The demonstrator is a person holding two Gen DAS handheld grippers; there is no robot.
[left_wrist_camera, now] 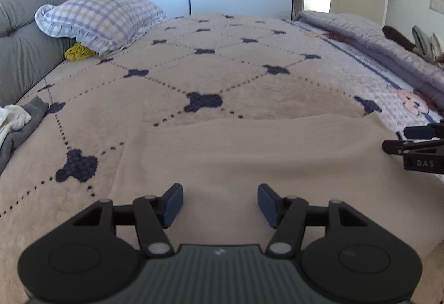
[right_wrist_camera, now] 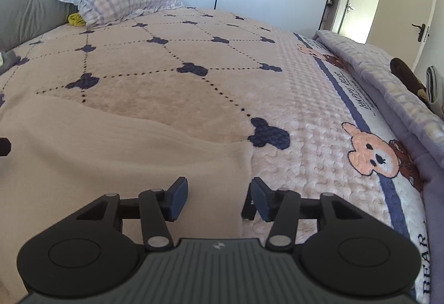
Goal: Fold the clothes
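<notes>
Hovering over beige cloth (left_wrist_camera: pixel 249 154), left gripper (left_wrist_camera: pixel 220 205) and right gripper (right_wrist_camera: pixel 219 198) fingers apart, empty, plaid pillow (left_wrist_camera: pixel 105 18) beyond.

- Beige garment (left_wrist_camera: pixel 249 159): plain, pale peach-beige cloth with a fine ribbed weave; no print visible; close in colour to the bedspread (left_wrist_camera: pixel 222 73) under it
- State: spread out flat on the bed; its far edge runs as one nearly straight line; a soft crease runs from its far edge toward 4 o'clock in the right wrist view (right_wrist_camera: pixel 125 154)
- Place: fills the near part of both views; in the left wrist view its left edge falls at 7 o'clock, beside a dark clover mark; in the right wrist view its right edge drops at 6 o'clock
</notes>
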